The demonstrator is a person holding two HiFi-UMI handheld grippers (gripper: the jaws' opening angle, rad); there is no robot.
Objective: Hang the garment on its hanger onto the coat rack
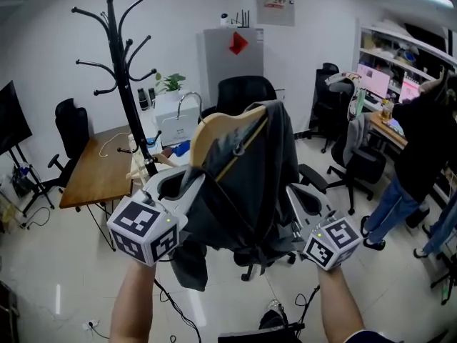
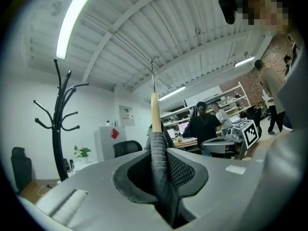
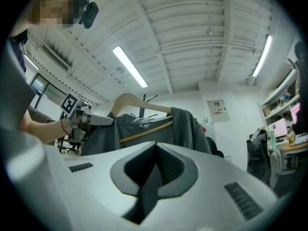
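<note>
Carrying step: left gripper [image 1: 188, 184] and right gripper [image 1: 292, 196] each pinch the garment [image 1: 250, 191], mid-air on its hanger [image 1: 218, 127], rack [image 1: 121, 70] at ten o'clock; next, I judge, lift the hook [image 2: 152, 78] over a rack arm.

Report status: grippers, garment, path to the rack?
Left gripper and right gripper shut on garment. Garment on wooden hanger, held up, not yet hung. Coat rack ahead-left, table beside it.
</note>
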